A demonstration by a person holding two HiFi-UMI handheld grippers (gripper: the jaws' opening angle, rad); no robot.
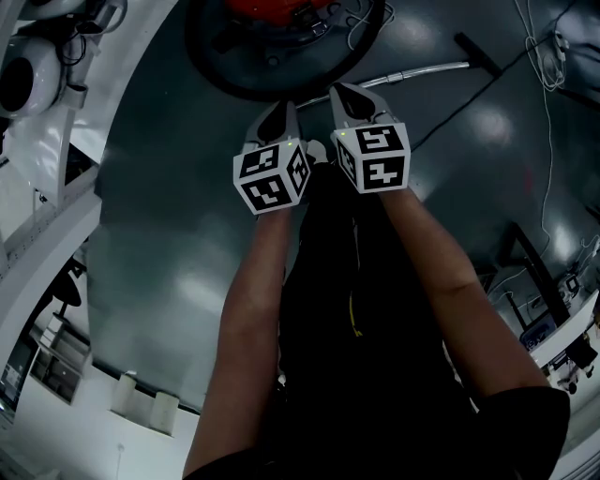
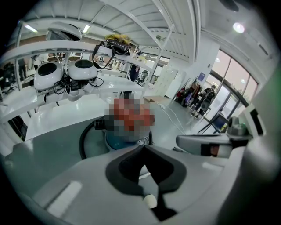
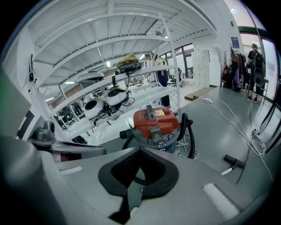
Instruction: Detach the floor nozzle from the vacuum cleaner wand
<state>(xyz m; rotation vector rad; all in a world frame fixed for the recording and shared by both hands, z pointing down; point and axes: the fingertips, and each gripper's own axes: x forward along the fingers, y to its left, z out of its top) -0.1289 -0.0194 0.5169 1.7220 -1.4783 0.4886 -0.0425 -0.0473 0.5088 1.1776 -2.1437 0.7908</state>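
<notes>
The red vacuum cleaner [image 1: 281, 11] stands on the grey floor ahead, with its black hose [image 1: 220, 66] looped around it. The chrome wand [image 1: 422, 72] lies on the floor to the right, and the black floor nozzle [image 1: 478, 52] is at its far end. The right gripper view shows the vacuum cleaner [image 3: 156, 125] and, far right, the floor nozzle [image 3: 235, 161]. My left gripper [image 1: 278, 114] and right gripper [image 1: 344, 96] hang side by side above the floor, short of the vacuum. Both are shut with nothing between the jaws [image 2: 144, 160] [image 3: 139, 169].
White shelving [image 3: 109, 79] with round white machines [image 2: 66, 72] stands behind the vacuum and along the left. Loose cables [image 1: 548, 66] trail over the floor at the right. A black stand [image 1: 530, 267] and clutter sit at the right edge. People stand far off [image 3: 254, 61].
</notes>
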